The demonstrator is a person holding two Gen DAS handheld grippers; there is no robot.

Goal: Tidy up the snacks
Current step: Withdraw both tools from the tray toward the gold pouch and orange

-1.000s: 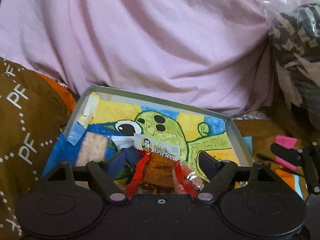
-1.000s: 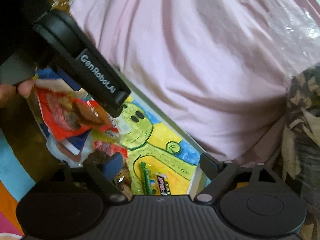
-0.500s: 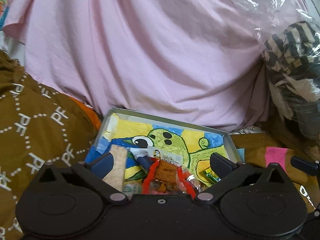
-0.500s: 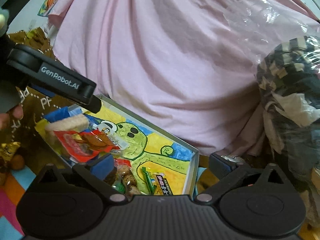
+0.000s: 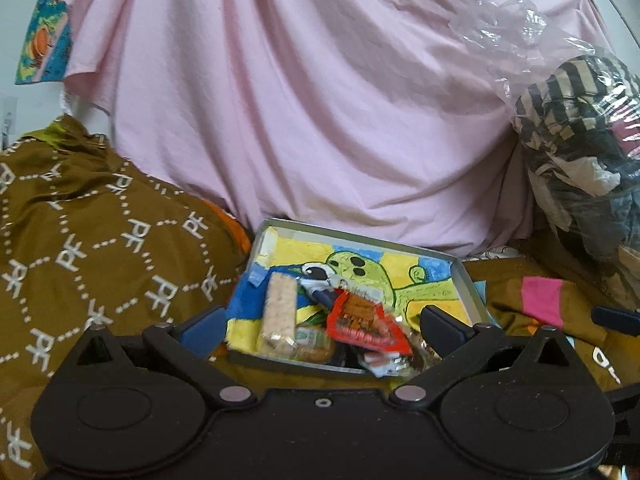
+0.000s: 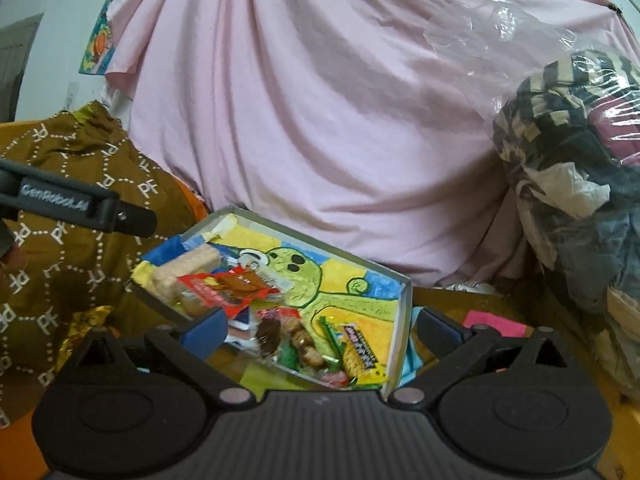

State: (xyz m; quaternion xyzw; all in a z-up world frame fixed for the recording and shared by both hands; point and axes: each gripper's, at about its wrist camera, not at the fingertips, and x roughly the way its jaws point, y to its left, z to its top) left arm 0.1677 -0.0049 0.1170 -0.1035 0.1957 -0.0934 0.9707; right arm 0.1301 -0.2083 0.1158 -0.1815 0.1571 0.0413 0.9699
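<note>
While both grippers hang spread wide with nothing between their fingers, the left gripper [image 5: 322, 326] and the right gripper [image 6: 322, 328] sit at the lower middle of their views, each looking across the tray [image 5: 464, 280]. The likeliest slip, as I judge it, comes from the heap at the tray's near edge: the red packet [image 5: 362, 322] lies tilted over other wrappers close to the rim, and a careless nudge from a finger could push it out onto the brown patterned cloth [image 5: 100, 248]. One gold-wrapped snack [image 6: 82, 326] lies outside the tray at the lower left of the right wrist view, so I take the sorting as unfinished. Inside the tray (a shallow metal one lined with a green cartoon drawing) lie a pale wafer bar [image 5: 278, 312] at its left side, the red packet beside it, a clear bag of brown sweets [image 6: 288, 338] lower down, and a green stick [image 6: 332, 334] next to a yellow bar [image 6: 360, 350] toward the lower right corner. A pink sheet [image 5: 320, 100] fills the upper frame.
</note>
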